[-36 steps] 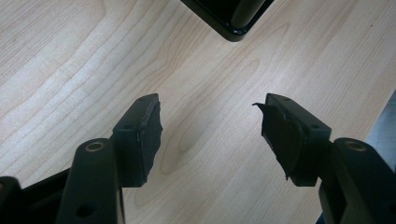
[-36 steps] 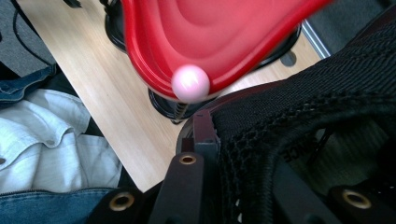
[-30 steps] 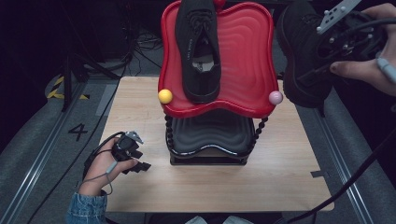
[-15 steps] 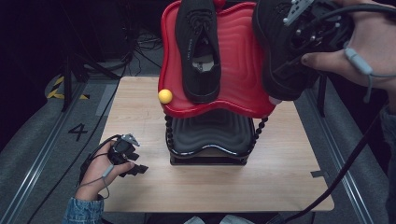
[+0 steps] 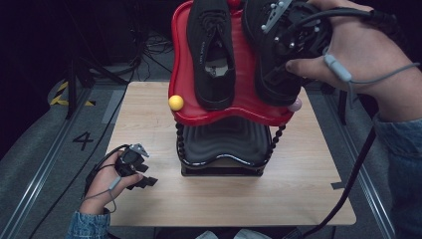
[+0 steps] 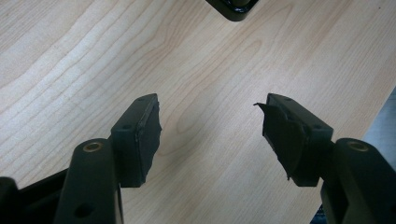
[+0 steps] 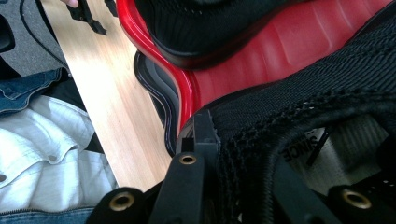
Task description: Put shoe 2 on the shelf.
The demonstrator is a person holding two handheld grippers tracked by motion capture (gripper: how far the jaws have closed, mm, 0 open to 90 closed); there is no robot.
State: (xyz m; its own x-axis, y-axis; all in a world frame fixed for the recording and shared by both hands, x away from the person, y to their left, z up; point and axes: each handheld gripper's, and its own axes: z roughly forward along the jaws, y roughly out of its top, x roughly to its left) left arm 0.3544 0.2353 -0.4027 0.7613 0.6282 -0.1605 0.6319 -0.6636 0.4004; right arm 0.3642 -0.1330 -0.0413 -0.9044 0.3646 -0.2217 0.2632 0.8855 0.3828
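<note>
A two-tier stand sits on the wooden table: a red top tray over a black lower tray. One black shoe lies on the left half of the red tray. My right gripper is shut on a second black shoe and holds it over the tray's right half. In the right gripper view the jaws pinch that shoe's collar above the red tray. My left gripper hovers low over the table's front left, open with nothing between its pads.
A yellow ball and a pink ball cap the stand's front posts. Beaded black posts join the tiers. Cables trail from both grippers. Grey floor with rails and a "4" mark lies to the left.
My right gripper has carried the second shoe leftward from beyond the stand's right edge to over the red tray's right half. The left gripper stays where it was.
</note>
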